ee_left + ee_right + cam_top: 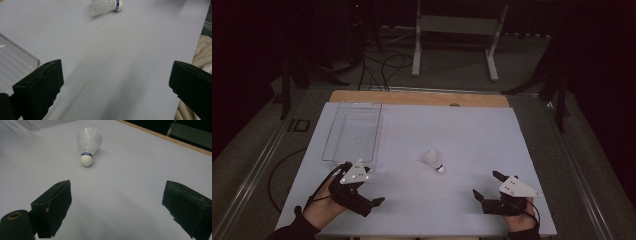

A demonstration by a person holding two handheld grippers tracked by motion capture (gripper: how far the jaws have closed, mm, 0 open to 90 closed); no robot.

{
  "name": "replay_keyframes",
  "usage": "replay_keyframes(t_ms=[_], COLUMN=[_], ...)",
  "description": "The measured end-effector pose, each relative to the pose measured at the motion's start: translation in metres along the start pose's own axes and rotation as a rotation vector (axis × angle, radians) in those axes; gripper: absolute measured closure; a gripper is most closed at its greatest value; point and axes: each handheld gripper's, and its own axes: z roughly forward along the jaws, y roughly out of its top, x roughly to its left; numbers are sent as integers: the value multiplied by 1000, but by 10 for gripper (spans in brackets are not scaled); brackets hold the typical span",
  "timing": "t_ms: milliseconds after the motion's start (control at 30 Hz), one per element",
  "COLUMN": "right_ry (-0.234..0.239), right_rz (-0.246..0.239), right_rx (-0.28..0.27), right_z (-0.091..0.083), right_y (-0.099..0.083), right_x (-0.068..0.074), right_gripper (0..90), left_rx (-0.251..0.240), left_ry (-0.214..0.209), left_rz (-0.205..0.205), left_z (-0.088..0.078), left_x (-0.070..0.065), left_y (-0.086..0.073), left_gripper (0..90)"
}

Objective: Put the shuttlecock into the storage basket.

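A white feathered shuttlecock with a round cork tip and a thin blue band (432, 161) lies on its side on the pale grey table (452, 130), ahead of both tools and between them. The right tool (486, 185) rests low near the table's near edge with its 2 black jaws spread wide and nothing between them; in the right gripper view the shuttlecock (88, 145) sits ahead and a little to the left of the gap, cork end pointing back toward the jaws. The left tool (363, 185) is likewise spread and empty, with the clear ribbed plastic tray (353, 131) just ahead of it and the shuttlecock (106, 6) well ahead toward its right.

The step in hand looks like a reach for the shuttlecock, probably to carry it to the tray. To do it well, the right tool should swing slightly left so the cork lines up with the middle of the gap, and stay low. Closing on the cork or the banded base seems wiser than on the feather skirt, which would likely crush or let the light thing roll away. A slow, gentle squeeze should suit.
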Motion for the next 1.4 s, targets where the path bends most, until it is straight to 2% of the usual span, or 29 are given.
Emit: replay_keyframes(t_ms=[133, 200, 400, 533, 633, 767, 1033, 1200, 1400], right_ry=[3, 4, 3, 4, 5, 7, 7, 4, 2], right_rz=[2, 0, -3, -3, 2, 2, 2, 0, -1], right_rx=[1, 0, 0, -2, -5, -3, -1, -2, -4], right_z=[0, 0, 0, 0, -1, -1, 0, -1, -1], right_y=[0, 0, 0, 0, 0, 0, 1, 1, 1], right_x=[0, 0, 0, 0, 0, 0, 0, 0, 0], right_gripper=[88, 88, 88, 88, 88, 88, 88, 88, 88], left_rx=[9, 19, 47, 44, 75, 83, 108, 125, 158], left_ry=[-8, -17, -24, -43, -30, -26, -10, -16, -43], left_rz=[6, 28, 38, 41, 49, 34, 58, 69, 92], left_z=[1, 2, 6, 8, 12, 13, 15, 17, 21], left_x=[-1, -3, -4, -7, -7, -6, -7, -8, -9], left_y=[2, 5, 11, 15, 16, 18, 29, 37, 44], left_gripper=[2, 2, 2, 2, 2, 2, 2, 2, 2])
